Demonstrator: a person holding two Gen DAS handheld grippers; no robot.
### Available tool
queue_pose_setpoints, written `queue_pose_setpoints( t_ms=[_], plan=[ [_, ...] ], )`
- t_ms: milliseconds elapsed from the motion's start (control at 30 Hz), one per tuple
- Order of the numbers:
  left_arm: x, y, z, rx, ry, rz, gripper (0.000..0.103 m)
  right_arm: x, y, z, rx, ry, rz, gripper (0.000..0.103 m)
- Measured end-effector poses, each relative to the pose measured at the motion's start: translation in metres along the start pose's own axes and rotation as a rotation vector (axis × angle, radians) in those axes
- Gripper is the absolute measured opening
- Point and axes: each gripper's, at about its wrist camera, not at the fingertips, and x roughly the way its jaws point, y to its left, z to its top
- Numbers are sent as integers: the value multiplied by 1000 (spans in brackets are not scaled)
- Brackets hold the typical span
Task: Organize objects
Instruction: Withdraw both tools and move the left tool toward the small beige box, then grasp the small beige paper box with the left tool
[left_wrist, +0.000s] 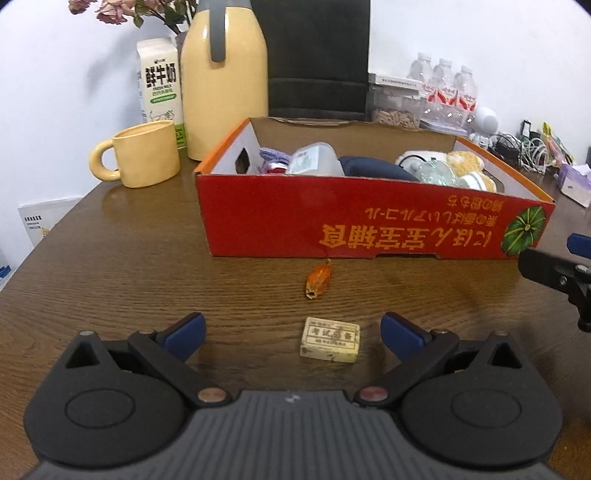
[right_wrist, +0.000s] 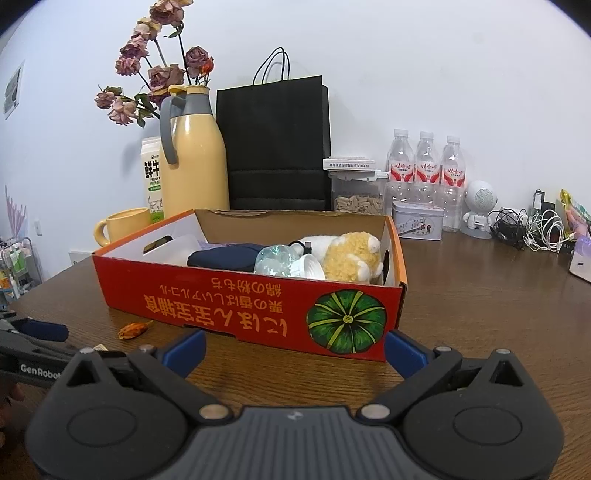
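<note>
Lying between the spread fingers of the left gripper (left_wrist: 291, 334), a small cream eraser (left_wrist: 330, 343) sits on the wooden table (left_wrist: 110, 258), untouched by either blue pad. Ahead of it: one orange wrapped candy (left_wrist: 318, 282), close to the front wall of the red cardboard box (left_wrist: 369, 225). Box contents: clear plastic container (left_wrist: 314, 159), navy pouch (left_wrist: 373, 168), plush toy (left_wrist: 469, 166). Right gripper (right_wrist: 293, 350): jaws wide, empty, facing the box's pumpkin-printed corner. Beyond the box, left: yellow mug (left_wrist: 142, 155), yellow thermos (left_wrist: 223, 81), milk carton (left_wrist: 159, 81).
</note>
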Motion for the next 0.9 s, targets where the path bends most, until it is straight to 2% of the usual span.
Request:
queue_pose_setpoints(
  t_ms=[133, 333, 433, 500, 533, 600, 900],
  plan=[
    [2, 0, 0, 2, 18, -9, 103, 0, 0, 0, 0, 1, 0, 103],
    [-1, -4, -1, 29, 7, -27, 90, 1, 0, 0, 1, 4, -1, 103],
    [-4, -7, -2, 45, -9, -40, 72, 2, 0, 0, 1, 8, -2, 103],
    [-8, -9, -3, 57, -23, -57, 48, 3, 0, 0, 2, 12, -4, 103],
    [-9, -9, -3, 61, -25, -64, 46, 3, 0, 0, 3, 15, -5, 103],
    [-10, -10, -4, 65, -29, -78, 33, 4, -1, 0, 4, 21, -7, 103],
    [-13, -8, -5, 49, -39, -109, 31, 11, -4, 0, 23, 66, -22, 103]
  ],
)
